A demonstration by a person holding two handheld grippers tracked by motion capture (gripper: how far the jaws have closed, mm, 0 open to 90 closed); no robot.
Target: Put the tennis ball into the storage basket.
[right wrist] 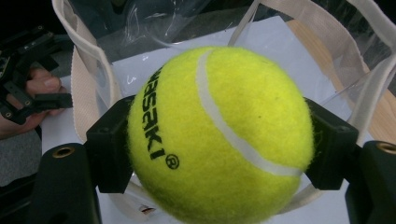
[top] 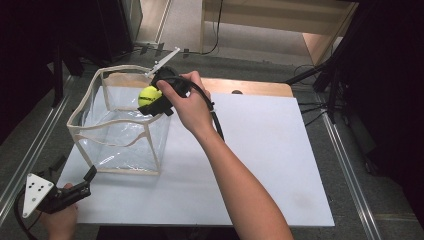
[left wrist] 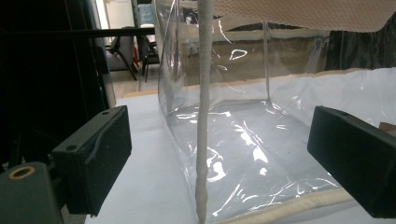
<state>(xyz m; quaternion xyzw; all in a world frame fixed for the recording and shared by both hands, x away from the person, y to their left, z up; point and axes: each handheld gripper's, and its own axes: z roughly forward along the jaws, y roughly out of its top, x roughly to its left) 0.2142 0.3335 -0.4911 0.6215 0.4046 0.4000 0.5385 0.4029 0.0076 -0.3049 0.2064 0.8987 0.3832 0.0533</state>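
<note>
tennis ball (right wrist: 217,135) underside cut by frame edge, clear bag (left wrist: 243,140) top cropped

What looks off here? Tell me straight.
Little stands out. The clear bag stands upright and open on the white board, its rim a bit wavy. The right gripper holds the tennis ball over it; the left gripper waits open.

Right gripper (top: 150,104) clamped, jaws pressed on both sides of a load, forearm stretched forward. Left gripper (top: 89,176) low at the near corner, jaws spread wide.

White table (top: 260,150) (clear bag (top: 120,135) atop)
</note>
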